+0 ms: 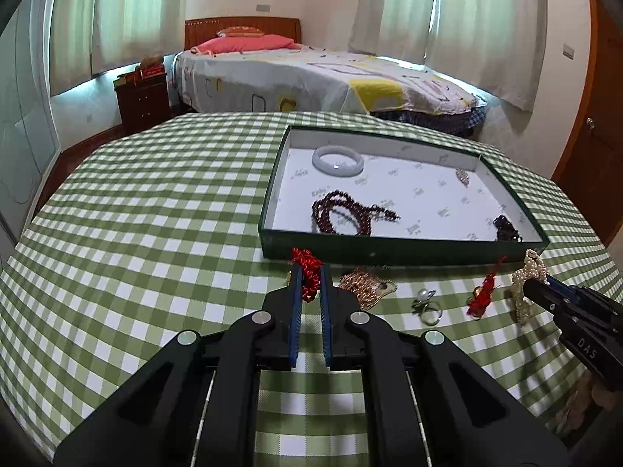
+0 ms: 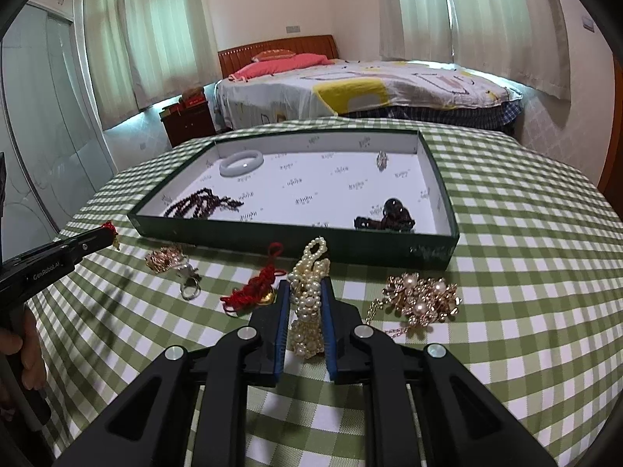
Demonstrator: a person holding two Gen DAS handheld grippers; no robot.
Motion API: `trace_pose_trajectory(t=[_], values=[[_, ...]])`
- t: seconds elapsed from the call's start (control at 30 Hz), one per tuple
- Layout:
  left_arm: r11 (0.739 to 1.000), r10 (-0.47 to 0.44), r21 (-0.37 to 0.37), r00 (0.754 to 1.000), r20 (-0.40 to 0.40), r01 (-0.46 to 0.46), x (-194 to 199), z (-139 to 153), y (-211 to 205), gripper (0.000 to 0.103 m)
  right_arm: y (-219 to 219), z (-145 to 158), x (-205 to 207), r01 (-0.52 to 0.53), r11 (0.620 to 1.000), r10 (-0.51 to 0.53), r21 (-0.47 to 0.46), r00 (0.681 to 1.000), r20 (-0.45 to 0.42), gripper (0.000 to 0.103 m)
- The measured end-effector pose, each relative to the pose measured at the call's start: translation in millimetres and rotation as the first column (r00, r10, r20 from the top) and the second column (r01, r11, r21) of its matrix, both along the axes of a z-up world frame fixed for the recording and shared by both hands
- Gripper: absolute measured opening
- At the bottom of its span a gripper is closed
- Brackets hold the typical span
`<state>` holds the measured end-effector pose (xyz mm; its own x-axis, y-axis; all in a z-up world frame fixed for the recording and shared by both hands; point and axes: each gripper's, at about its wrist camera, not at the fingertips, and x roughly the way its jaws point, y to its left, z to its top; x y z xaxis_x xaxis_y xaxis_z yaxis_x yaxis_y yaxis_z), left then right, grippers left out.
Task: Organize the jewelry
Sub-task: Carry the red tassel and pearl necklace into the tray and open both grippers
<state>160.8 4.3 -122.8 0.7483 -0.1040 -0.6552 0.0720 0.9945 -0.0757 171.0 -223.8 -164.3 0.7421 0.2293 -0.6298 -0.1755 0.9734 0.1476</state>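
Left wrist view: the left hand-held gripper [image 1: 310, 272] is clamping a red knotted cord piece [image 1: 307, 272] between its blue pads, just in front of the tray's near wall, presumably so it can be carried over that wall. The green tray [image 1: 405, 253] is sitting on the checked desk [image 1: 155, 214] and is holding a white bangle [image 1: 337, 160] toward its far left corner, a dark red bead string [image 1: 348, 214] near its front wall, a small sparkly piece [image 1: 462, 176] toward the far right, and a dark bead bracelet [image 1: 506, 227] in the near right corner; these appear already sorted. In front of the tray are lying a gold ornament [image 1: 366, 284], a pearl ring [image 1: 426, 305] and a second red cord charm [image 1: 482, 295], probably awaiting their turn. Right wrist view: the right hand-held gripper [image 2: 305, 295] is closing snugly on a pearl strand [image 2: 307, 295], which is trailing from the jaws toward the tray's front wall [image 2: 296, 243]. A gold flower brooch [image 2: 422, 295] is lying just right of the strand, in front of the tray.
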Motion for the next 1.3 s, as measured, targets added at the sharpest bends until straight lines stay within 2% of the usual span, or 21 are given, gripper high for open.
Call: trace_pose_trajectory(t=[0.97, 1.3], values=[[0.998, -0.047, -0.032, 0.993, 0.107, 0.051, -10, 46, -15, 0.009, -1, 40, -10, -0.001, 0.999, -0.005, 0.052, 0.994, 0.107, 0.016], [0.994, -0.087, -0.055, 0.984, 0.158, 0.096, 8, 70, -31, 0.009, -4, 72, 5, -0.002, 0.998, -0.009, 0.061, 0.984, 0.178, 0.016]])
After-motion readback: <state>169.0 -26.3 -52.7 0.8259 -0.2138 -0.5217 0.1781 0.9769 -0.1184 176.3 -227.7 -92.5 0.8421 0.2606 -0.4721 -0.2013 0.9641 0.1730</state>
